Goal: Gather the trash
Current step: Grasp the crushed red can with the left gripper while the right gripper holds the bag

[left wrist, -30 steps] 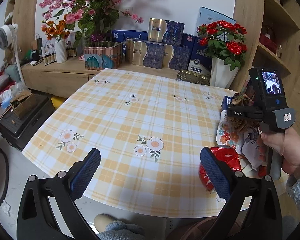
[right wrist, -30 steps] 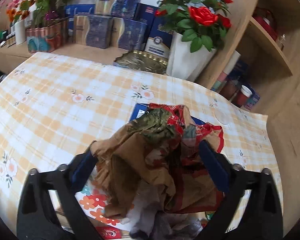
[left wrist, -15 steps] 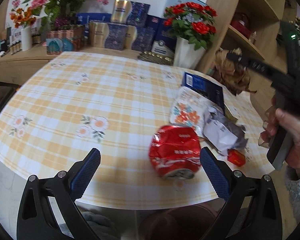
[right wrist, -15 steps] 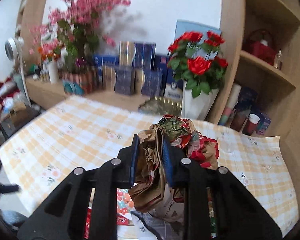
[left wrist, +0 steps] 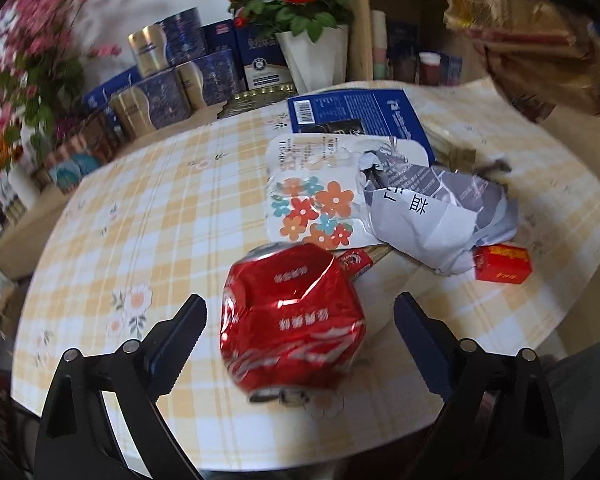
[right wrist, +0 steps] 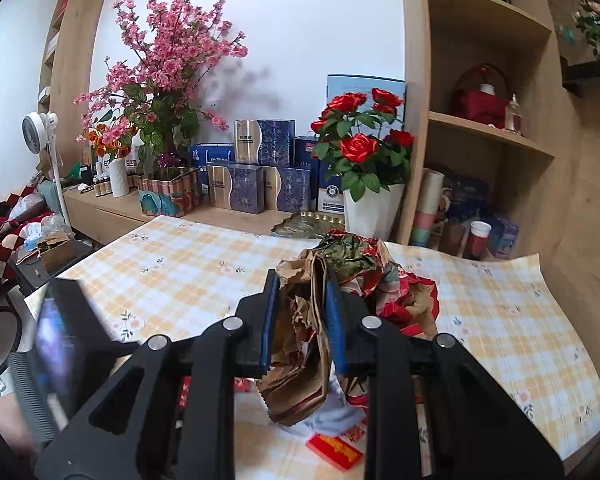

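My left gripper is open, its jaws on either side of a crushed red soda can lying on the yellow checked tablecloth. Behind the can lie a flowered white wrapper, a crumpled grey-white bag, a blue packet and a small red box. My right gripper is shut on a crumpled brown paper wrapper with red and green print, held above the table. That wrapper also shows at the top right of the left wrist view.
A white pot of red roses and blue-gold gift boxes stand behind the table on a wooden sideboard. Wooden shelves rise at the right. The left gripper's handle shows at the lower left of the right wrist view.
My right gripper closed on the brown paper wrapper and lifted it off the table. My left gripper swung right and moved in until the red can sits between its open jaws.
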Motion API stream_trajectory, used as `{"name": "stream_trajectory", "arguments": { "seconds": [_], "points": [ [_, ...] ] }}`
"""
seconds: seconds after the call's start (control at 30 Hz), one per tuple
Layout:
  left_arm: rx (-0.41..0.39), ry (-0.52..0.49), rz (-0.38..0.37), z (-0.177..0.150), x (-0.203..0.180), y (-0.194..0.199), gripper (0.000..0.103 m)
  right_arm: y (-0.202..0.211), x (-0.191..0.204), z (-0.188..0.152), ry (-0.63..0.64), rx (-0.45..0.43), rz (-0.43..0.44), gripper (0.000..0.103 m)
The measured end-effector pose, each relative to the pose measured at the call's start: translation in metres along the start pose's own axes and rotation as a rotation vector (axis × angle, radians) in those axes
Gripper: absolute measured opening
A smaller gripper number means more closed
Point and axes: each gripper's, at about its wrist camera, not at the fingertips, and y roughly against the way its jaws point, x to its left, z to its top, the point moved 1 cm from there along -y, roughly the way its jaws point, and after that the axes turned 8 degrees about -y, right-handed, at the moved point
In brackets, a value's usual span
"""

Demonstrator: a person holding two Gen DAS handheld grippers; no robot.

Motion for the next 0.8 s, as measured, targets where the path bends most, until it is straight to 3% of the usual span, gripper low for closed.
{"name": "stream_trajectory", "arguments": {
  "seconds": [0.13, 0.27, 0.33, 0.37, 0.4, 0.47, 0.6, 0.7, 0.8],
  "points": [
    [0.096, -0.012, 0.056, 0.007, 0.0, -0.031, 0.093, 0.009, -0.014, -0.009, -0.049, 0.005, 0.003, 0.025],
    [0.14, 0.097, 0.003, 0.003, 0.022, -0.04, 0.092, 0.015, -0.024, -0.013, -0.076, 0.0, 0.005, 0.025],
    [0.154, 0.164, -0.054, -0.001, 0.034, -0.041, 0.083, 0.018, -0.026, -0.014, -0.083, -0.004, 0.007, 0.025],
    [0.167, 0.203, -0.085, -0.004, 0.042, -0.043, 0.072, 0.019, -0.028, -0.015, -0.088, -0.005, 0.009, 0.025],
    [0.178, 0.249, -0.118, -0.008, 0.053, -0.044, 0.068, 0.02, -0.028, -0.015, -0.091, -0.006, 0.011, 0.025],
    [0.164, 0.324, -0.182, -0.014, 0.072, -0.04, 0.062, 0.022, -0.029, -0.015, -0.1, -0.01, 0.017, 0.025],
    [0.114, 0.395, -0.256, -0.018, 0.093, -0.026, 0.036, 0.028, -0.029, -0.015, -0.107, -0.019, 0.026, 0.025],
    [0.072, 0.378, -0.239, -0.011, 0.099, -0.01, 0.017, 0.032, -0.026, -0.015, -0.105, -0.021, 0.031, 0.025],
    [0.043, 0.385, -0.248, -0.01, 0.109, 0.002, 0.01, 0.035, -0.023, -0.013, -0.104, -0.022, 0.037, 0.025]
  ]
}}
